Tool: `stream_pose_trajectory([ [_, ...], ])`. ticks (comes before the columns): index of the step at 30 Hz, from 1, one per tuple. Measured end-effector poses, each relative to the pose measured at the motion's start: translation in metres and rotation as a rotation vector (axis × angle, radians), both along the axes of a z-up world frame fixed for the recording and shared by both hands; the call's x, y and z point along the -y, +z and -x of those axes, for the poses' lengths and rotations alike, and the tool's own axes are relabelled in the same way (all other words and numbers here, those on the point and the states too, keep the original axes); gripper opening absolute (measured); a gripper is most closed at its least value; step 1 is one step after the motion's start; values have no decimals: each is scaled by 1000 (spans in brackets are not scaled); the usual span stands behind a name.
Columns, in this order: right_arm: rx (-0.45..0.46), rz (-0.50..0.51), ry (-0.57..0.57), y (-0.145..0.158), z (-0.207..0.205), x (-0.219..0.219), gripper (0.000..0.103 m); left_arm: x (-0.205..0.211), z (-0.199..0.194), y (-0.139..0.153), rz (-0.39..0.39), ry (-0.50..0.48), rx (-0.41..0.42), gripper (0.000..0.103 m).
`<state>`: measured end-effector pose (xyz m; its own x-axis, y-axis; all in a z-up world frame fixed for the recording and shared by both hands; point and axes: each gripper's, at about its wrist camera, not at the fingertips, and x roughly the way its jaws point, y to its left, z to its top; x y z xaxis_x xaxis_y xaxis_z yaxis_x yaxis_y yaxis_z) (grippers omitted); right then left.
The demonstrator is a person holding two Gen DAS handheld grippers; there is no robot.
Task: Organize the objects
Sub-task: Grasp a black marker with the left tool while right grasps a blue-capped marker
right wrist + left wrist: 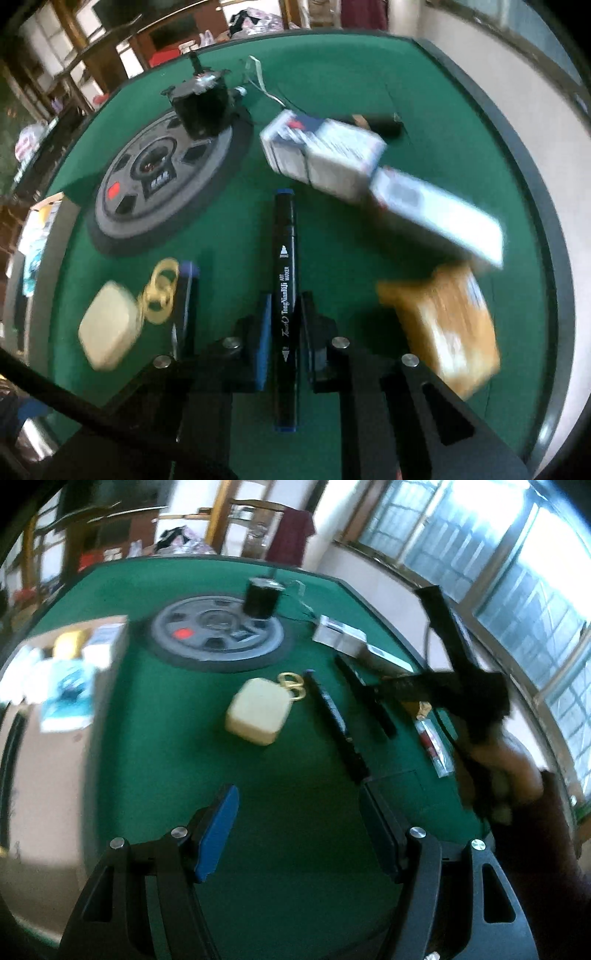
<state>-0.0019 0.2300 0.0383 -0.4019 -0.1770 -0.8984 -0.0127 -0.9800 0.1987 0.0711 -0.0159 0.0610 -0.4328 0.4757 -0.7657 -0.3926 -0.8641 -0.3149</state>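
My right gripper (283,314) is shut on a black art marker (283,258) with blue ends, held pointing away over the green table. The same marker (365,698) shows in the left wrist view, with the right gripper (399,690) on it. A second black marker (334,720) lies on the felt beside a cream case (256,710) with a gold clasp; both also show in the right wrist view, the marker (184,302) and the case (107,325). My left gripper (299,823) is open and empty, above bare felt near the front edge.
A grey weight plate (162,177) with a black motor (201,107) on it sits at the back. White boxes (325,155) and a yellow box (447,325) lie at the right. A small packet (432,746) lies near the table's right rim (532,184).
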Motion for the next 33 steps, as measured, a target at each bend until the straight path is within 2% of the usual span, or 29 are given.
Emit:
stream_pose_trajectory([
  [3, -7, 60, -3, 3, -28, -9, 12, -33, 13, -5, 22, -36, -2, 62],
  [8, -36, 162, -28, 2, -60, -25, 12, -78, 44, -22, 85, -43, 23, 61],
  [11, -50, 196, -42, -3, -62, -19, 12, -94, 59, -31, 128, -50, 28, 57],
  [12, -55, 201, -43, -3, -62, -19, 12, -98, 62, -33, 147, -49, 15, 47],
  [13, -60, 202, -42, -4, -60, -17, 12, -100, 64, -34, 163, -48, -6, 29],
  [14, -66, 201, -40, -4, -62, -18, 12, -104, 65, -35, 190, -53, -20, 23],
  [16, -74, 194, -33, -3, -62, -16, 12, -104, 67, -36, 186, -56, -10, 14],
  [23, -95, 137, -27, -4, -58, -8, 12, -109, 66, -37, 235, -58, -18, 12],
  [26, -118, 71, -30, -3, -56, 2, 13, -120, 63, -38, 281, -59, -69, 12],
  [28, -148, -15, -21, -3, -56, 14, 13, -120, 58, -38, 297, -58, -99, 13],
  [30, -165, -75, -7, -3, -56, 23, 13, -118, 56, -37, 275, -60, -96, 11],
  [33, -167, -31, -15, -4, -54, 21, 13, -102, 54, -34, 199, -49, -66, 11],
])
